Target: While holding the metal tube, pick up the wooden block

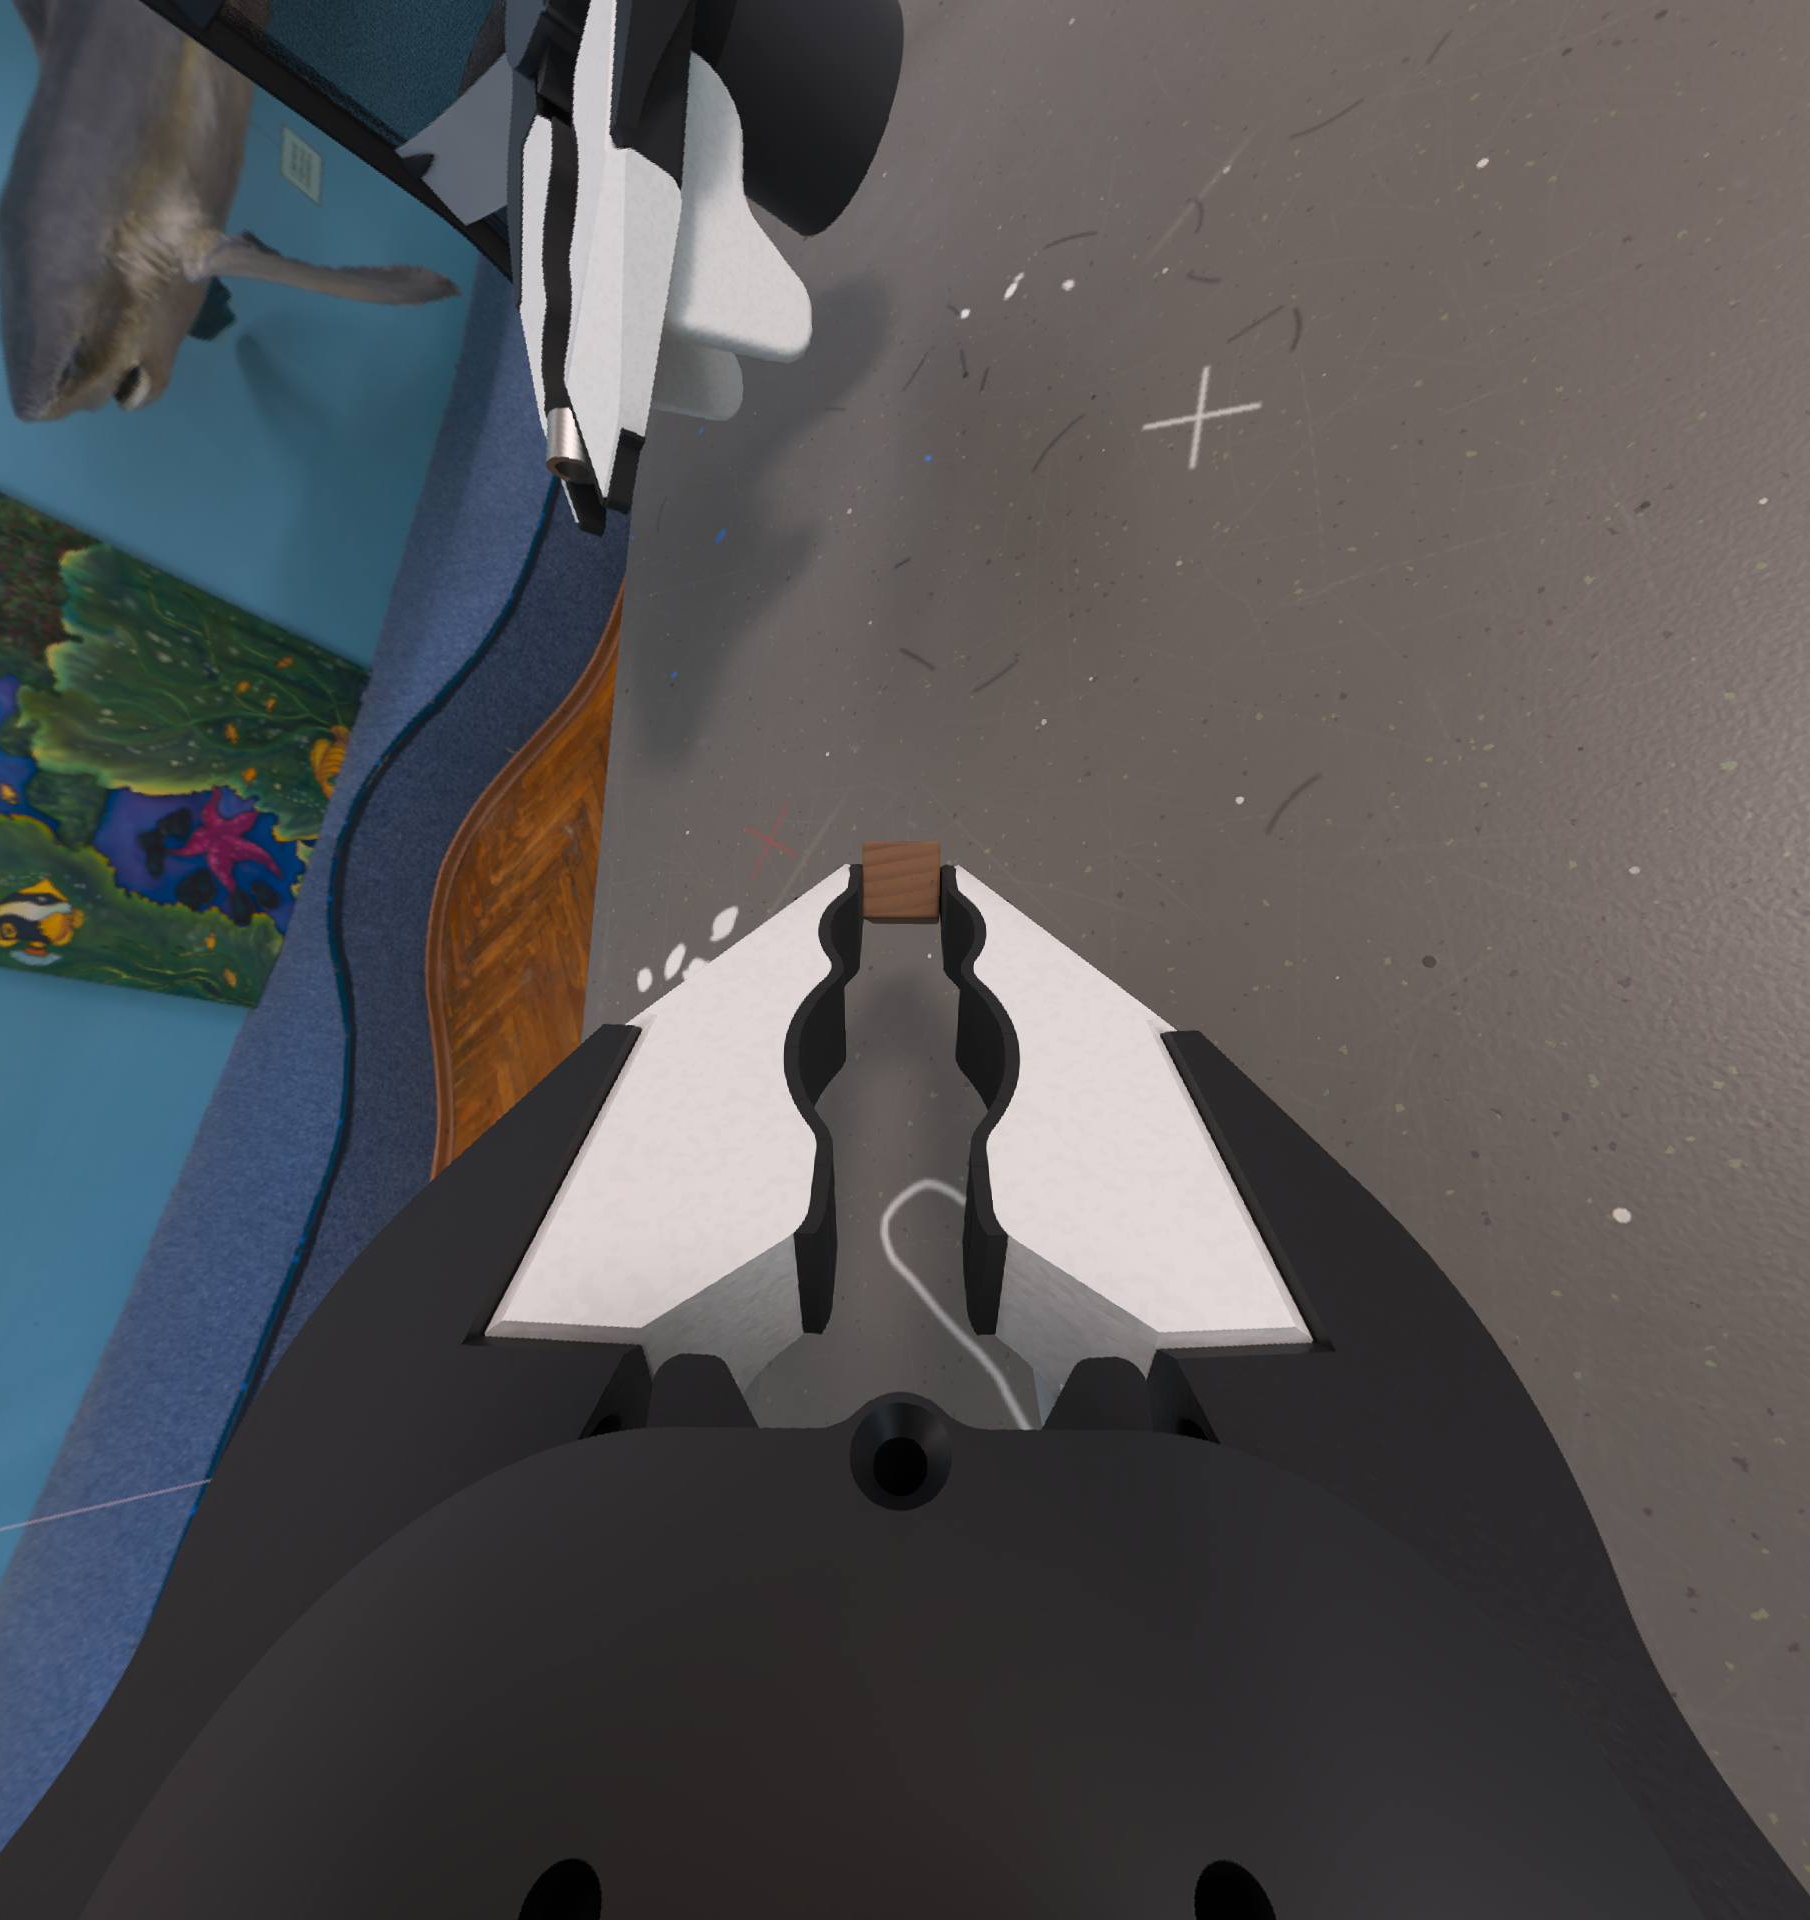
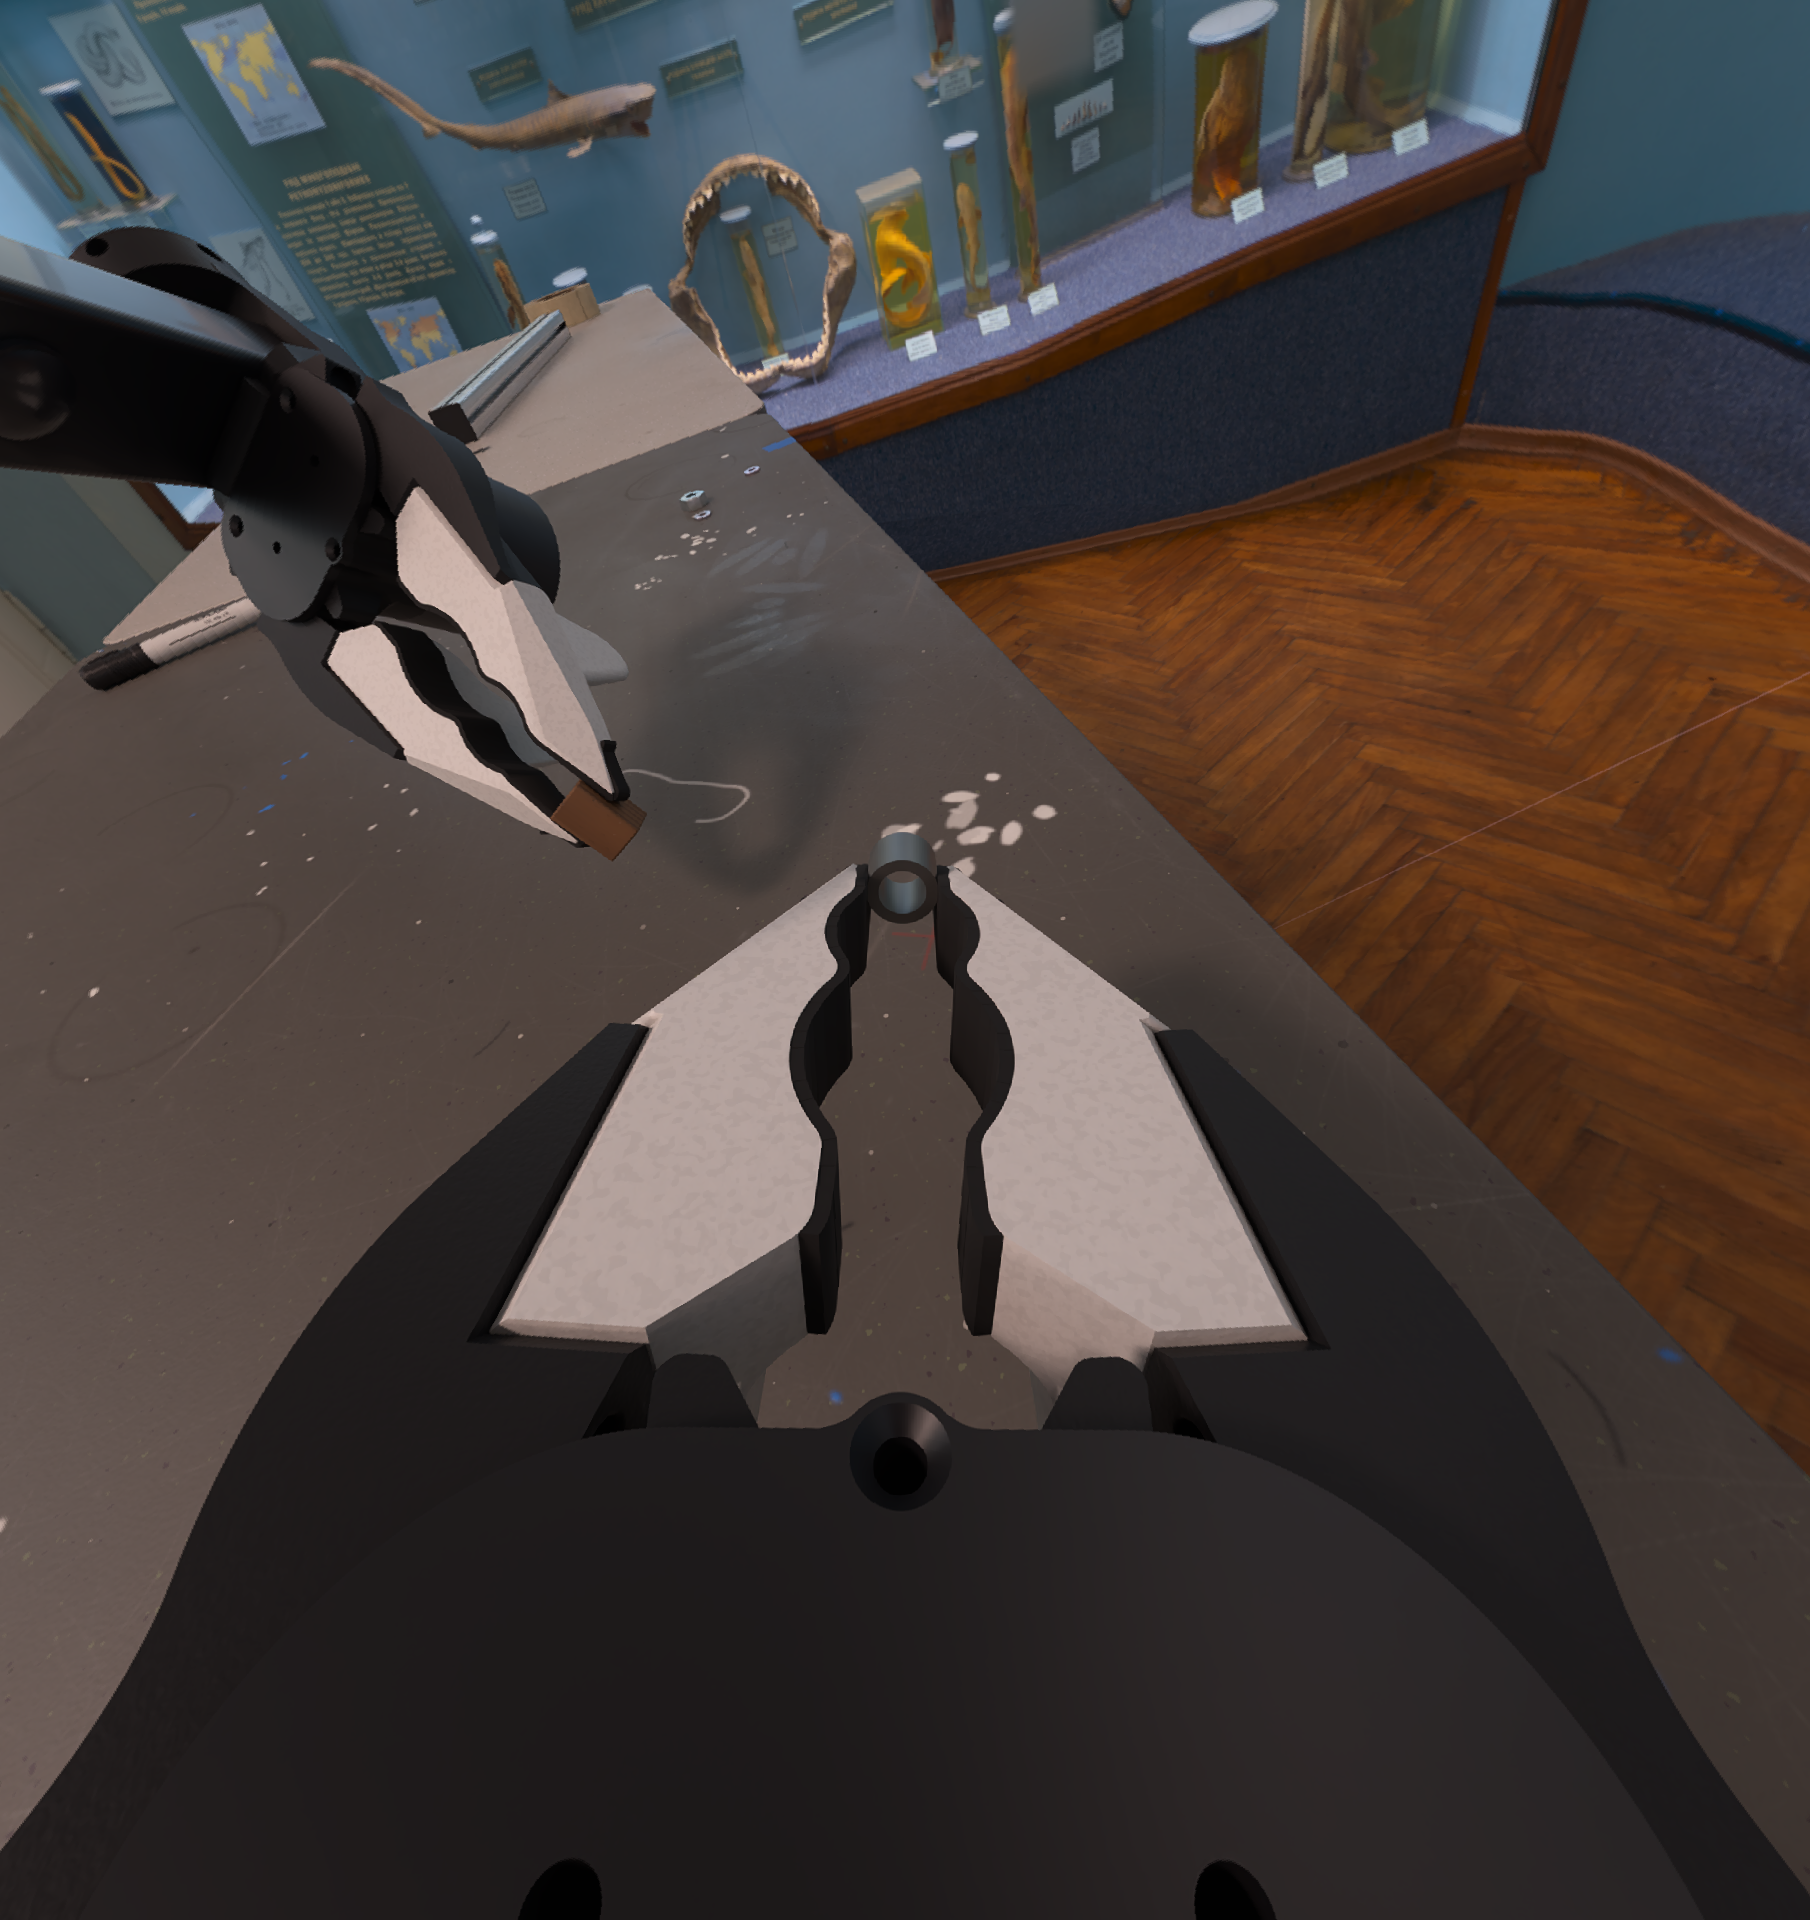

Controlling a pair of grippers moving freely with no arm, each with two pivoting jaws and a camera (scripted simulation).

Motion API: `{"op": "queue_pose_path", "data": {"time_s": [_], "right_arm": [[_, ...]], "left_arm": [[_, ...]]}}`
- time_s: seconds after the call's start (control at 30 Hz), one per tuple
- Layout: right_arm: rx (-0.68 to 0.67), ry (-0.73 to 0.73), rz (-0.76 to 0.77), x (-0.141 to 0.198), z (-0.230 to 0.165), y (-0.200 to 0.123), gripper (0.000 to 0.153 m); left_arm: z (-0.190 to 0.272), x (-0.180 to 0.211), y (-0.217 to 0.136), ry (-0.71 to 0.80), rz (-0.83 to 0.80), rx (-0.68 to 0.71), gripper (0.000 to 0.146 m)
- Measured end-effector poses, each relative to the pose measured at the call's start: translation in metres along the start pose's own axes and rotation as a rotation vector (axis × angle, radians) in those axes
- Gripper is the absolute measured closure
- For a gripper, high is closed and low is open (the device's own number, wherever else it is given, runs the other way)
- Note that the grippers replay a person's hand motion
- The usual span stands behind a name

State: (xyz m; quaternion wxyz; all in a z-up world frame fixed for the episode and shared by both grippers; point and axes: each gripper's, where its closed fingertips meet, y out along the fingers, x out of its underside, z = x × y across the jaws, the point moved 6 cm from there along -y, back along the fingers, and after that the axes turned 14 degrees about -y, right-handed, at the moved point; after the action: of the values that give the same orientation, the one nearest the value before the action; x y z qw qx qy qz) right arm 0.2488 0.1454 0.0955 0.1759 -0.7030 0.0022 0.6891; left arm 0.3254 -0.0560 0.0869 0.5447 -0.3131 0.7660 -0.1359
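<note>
Left gripper [image 1: 902, 883]: fingertips clamped on wooden block [image 1: 901, 881], pinched at very tip, probably for clearance; block seems lifted off grey table [image 1: 1400, 727] (shadow beneath). Right gripper [image 2: 902, 891]: tips closed around metal tube [image 2: 903, 885], bore facing camera, held apart from block so neither grip interferes.
</note>
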Motion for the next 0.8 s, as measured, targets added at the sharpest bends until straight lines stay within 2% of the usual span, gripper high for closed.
{"op": "queue_pose_path", "data": {"time_s": [0.53,0.8], "right_arm": [[0.021,-0.001,0.001,0.0,0.003,-0.003,0.141],[0.02,0.006,0.015,-0.001,0.004,-0.004,0.141]], "left_arm": [[0.0,0.003,0.003,0.039,-0.043,-0.043,0.132],[0.003,0.0,0.014,-0.082,-0.036,-0.007,0.132]]}}
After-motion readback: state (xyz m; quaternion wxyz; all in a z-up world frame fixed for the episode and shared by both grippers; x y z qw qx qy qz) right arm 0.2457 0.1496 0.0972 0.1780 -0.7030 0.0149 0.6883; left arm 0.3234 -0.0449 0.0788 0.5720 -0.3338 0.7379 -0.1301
